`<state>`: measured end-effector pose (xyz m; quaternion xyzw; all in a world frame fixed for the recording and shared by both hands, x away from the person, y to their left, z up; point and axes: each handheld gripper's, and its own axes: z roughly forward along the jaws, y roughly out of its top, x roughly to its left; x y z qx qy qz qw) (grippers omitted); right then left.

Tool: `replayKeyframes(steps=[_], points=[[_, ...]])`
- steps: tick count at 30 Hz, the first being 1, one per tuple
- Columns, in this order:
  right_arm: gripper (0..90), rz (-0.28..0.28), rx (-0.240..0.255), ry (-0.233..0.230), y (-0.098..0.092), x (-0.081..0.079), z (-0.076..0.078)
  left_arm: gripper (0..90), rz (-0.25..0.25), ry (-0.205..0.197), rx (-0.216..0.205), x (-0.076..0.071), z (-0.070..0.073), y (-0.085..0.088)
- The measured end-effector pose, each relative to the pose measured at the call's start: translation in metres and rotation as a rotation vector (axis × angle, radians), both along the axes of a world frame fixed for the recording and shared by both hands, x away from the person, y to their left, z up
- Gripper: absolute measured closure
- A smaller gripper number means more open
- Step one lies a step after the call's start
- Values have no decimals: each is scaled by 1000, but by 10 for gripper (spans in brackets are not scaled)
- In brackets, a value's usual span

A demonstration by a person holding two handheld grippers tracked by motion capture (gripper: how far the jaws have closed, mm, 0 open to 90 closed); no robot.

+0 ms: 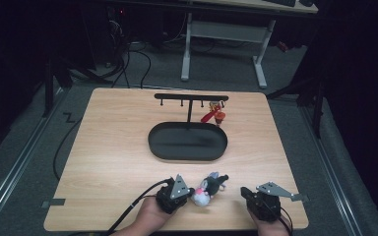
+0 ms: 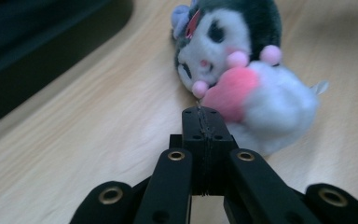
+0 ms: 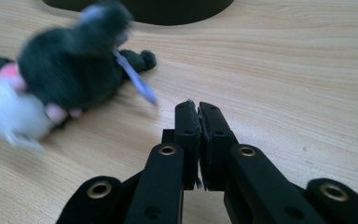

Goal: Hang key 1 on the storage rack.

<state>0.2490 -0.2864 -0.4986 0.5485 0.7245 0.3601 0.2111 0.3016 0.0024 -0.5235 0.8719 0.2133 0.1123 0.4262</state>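
A small plush toy [image 1: 207, 189], dark grey with a white face and pink and white front, lies on the wooden table [image 1: 108, 147] near its front edge. My left gripper [image 1: 190, 193] is shut just left of it. In the left gripper view the closed tips [image 2: 204, 113] touch the edge of the plush toy [image 2: 242, 70] by its pink patch, and a thin strand runs from the toy to the tips; I cannot tell whether it is pinched. My right gripper [image 1: 244, 191] is shut to the right of the toy, apart from it. In its own view the right gripper [image 3: 198, 106] has the blurred plush toy [image 3: 65, 79] to its left.
A black oval tray [image 1: 152, 142] sits mid-table, under a black T-shaped rack [image 1: 191, 97] with hooks. A red charm [image 1: 215, 114] hangs from a hook near the right end. The tray's edge [image 2: 51, 37] [image 3: 168, 9] appears in both gripper views. A white desk frame [image 1: 224, 32] stands beyond the table.
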Motion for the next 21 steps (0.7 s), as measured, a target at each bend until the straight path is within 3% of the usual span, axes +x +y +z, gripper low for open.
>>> replayKeyframes(steps=[4,7,12,16,21], points=[[870,-3,15,10,-4,1,0,897,-49,26,2,-8,-1,-22],[870,-14,28,13,-11,1,0,895,-80,22,1,-15,1,-35],[874,-43,42,37,-24,-12,2,883,-78,26,-20,-16,4,-38],[881,7,53,98,-20,-17,-7,884,-94,26,-11,-18,1,-40],[881,81,10,133,5,-5,-15,881,-107,34,-18,-24,-2,-44]])
